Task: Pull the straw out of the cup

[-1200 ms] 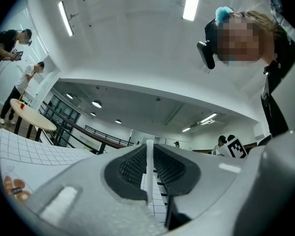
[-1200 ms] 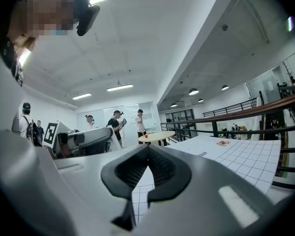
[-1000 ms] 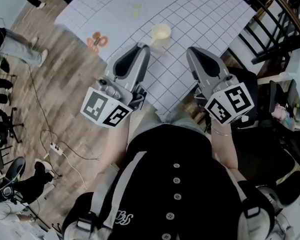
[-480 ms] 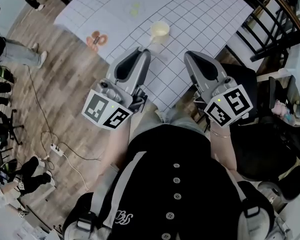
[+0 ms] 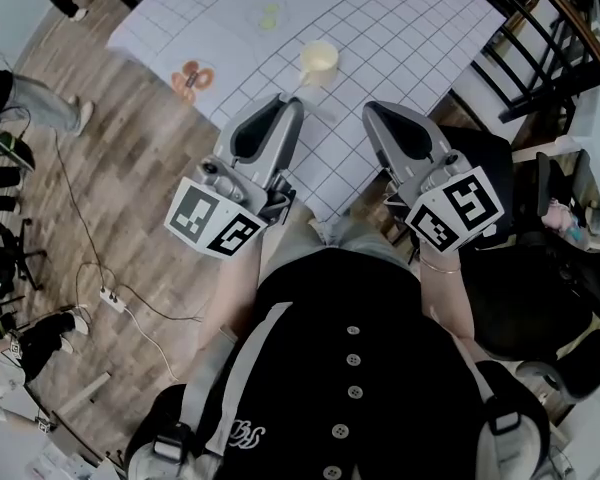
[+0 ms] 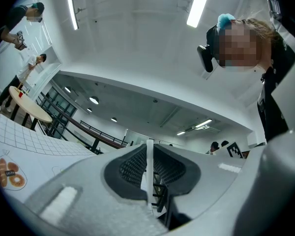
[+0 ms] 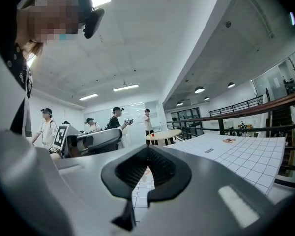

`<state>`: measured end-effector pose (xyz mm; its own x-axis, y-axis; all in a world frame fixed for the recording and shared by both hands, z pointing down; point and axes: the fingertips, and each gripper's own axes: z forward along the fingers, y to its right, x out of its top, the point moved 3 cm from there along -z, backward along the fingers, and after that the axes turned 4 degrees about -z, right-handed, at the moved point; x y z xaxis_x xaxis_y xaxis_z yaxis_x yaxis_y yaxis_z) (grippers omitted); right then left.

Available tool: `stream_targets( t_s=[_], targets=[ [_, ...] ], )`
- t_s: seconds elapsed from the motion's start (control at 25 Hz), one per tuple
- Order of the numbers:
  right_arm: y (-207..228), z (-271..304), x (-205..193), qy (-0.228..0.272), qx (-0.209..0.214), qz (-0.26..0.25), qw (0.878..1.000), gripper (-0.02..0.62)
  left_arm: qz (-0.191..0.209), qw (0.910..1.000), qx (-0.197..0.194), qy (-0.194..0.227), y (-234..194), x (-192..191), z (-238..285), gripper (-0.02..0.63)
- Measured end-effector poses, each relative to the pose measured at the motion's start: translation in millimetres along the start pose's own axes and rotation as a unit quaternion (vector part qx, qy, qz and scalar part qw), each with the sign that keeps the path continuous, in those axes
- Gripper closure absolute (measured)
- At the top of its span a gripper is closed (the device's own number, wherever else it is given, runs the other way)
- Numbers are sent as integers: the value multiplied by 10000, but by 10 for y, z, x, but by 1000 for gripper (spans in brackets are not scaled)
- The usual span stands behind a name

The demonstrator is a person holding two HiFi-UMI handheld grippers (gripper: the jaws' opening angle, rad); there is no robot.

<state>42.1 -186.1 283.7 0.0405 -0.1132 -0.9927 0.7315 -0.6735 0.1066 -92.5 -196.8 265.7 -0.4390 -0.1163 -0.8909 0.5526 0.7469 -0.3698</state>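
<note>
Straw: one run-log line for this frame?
straw: clamped in left gripper | cup: on table, apart from both grippers | right gripper: jaws together, empty

One cup [image 5: 320,61], one straw [image 6: 148,168], two tongs [image 5: 291,101] [image 5: 371,109].

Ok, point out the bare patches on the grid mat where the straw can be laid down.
Bare grid lies right of the cup, out to the right edge of the mat, and at the near edge between the left tool and right tool. Crowded: the left side, with the doughnut print and a faint outline.
</note>
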Motion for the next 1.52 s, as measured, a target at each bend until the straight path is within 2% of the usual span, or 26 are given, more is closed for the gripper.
stream_targets(
  t_s=[0.48, 1.52],
  targets=[
    [-29, 77, -14, -108, 131, -142, 9998, 595, 30, 10000, -31, -33, -10, -7, 68, 561],
    [59, 197, -49, -204, 137, -168, 9996, 595, -11, 10000, -8, -78, -109, -48, 193, 561]
  ],
)
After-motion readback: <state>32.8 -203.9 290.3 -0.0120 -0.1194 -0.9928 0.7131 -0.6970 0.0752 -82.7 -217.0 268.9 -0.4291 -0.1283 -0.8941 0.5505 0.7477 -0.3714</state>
